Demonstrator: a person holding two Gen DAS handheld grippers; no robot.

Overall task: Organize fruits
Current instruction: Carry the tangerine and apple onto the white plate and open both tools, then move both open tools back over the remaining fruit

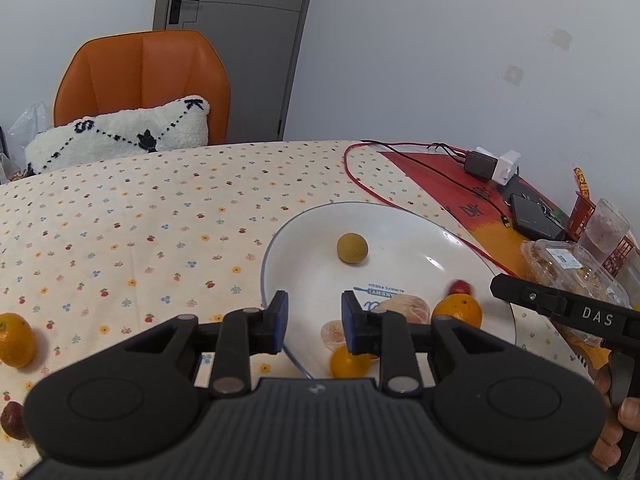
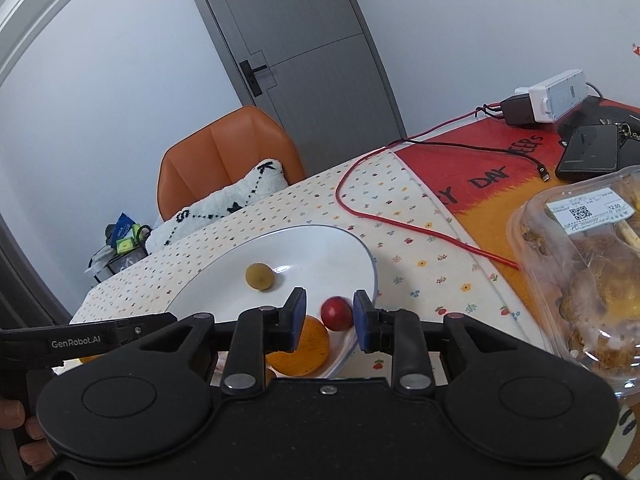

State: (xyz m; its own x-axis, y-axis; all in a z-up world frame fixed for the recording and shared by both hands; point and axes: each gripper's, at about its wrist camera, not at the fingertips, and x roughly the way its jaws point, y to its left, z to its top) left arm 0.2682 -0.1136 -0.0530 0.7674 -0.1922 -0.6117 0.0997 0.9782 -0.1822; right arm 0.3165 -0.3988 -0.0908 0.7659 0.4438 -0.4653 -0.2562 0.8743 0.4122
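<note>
A white plate point(image 1: 404, 236) point(image 2: 320, 246) on the flowered tablecloth holds a yellow-green round fruit point(image 1: 352, 248) point(image 2: 260, 276), an orange point(image 1: 458, 311) point(image 2: 302, 346), a peeled mandarin point(image 1: 404, 307), a small orange point(image 1: 349, 362) and a small red fruit point(image 1: 460, 287) point(image 2: 337, 313), blurred in the left wrist view. My right gripper point(image 2: 330, 319) is open over the plate's near rim, and the red fruit lies between and below its fingertips. My left gripper point(image 1: 315, 321) is open and holds nothing, at the plate's left rim. Another orange point(image 1: 15, 340) and a dark red fruit point(image 1: 12, 420) lie on the cloth at the far left.
A clear plastic food box point(image 2: 580, 264) point(image 1: 576, 268) stands right of the plate. A red cable point(image 2: 400, 226), a power strip point(image 2: 556, 96), a dark phone point(image 2: 588, 154) and a glass point(image 1: 608, 224) lie beyond. An orange chair point(image 1: 140, 76) with a white cushion stands behind the table.
</note>
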